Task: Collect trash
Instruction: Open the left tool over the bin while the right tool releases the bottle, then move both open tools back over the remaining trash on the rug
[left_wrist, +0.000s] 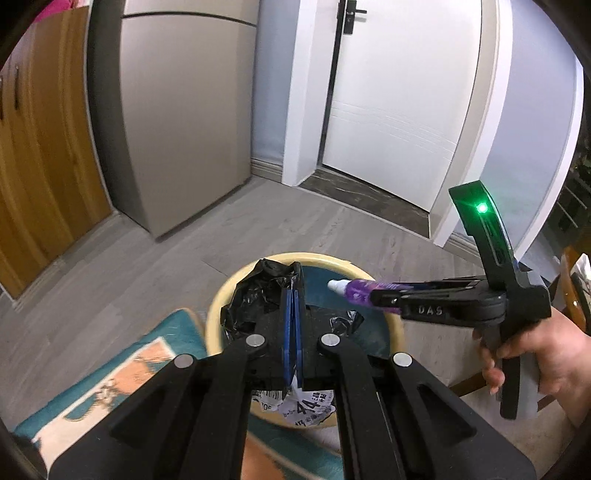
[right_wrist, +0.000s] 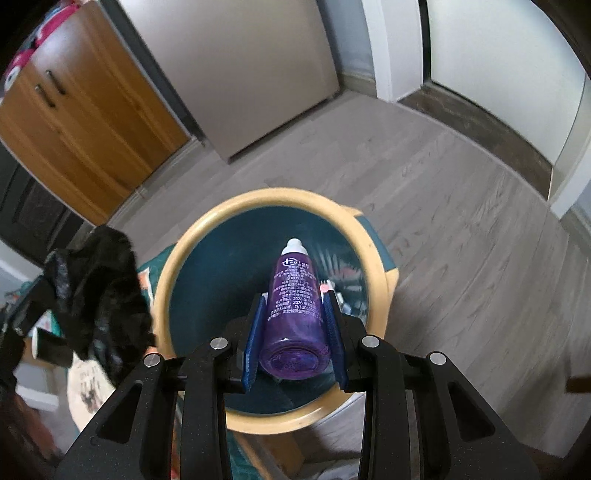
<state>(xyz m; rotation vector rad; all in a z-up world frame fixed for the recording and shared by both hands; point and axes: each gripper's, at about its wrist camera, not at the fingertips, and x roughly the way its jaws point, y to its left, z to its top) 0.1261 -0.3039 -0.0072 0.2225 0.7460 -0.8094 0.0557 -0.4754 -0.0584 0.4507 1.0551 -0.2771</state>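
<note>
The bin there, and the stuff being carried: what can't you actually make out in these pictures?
- Bin contents: right wrist view, hidden by the purple bottle in the right gripper.
- Black bag: left wrist view, the left gripper covers its pinched part.
- Printed paper: cut off by the gripper's frame.

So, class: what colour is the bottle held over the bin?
Purple bottle, white cap; clearest in the right wrist view.

Grey wood-plank floor. Tall matte silver-grey refrigerator, ahead-left of the hand-held gripper. Orange-brown wooden cabinet with dark bar handles, far left. White panel door with black lever handle, ahead-right, closed. Pale blue-grey wall between. Dark stone threshold. Even, soft light.
</note>
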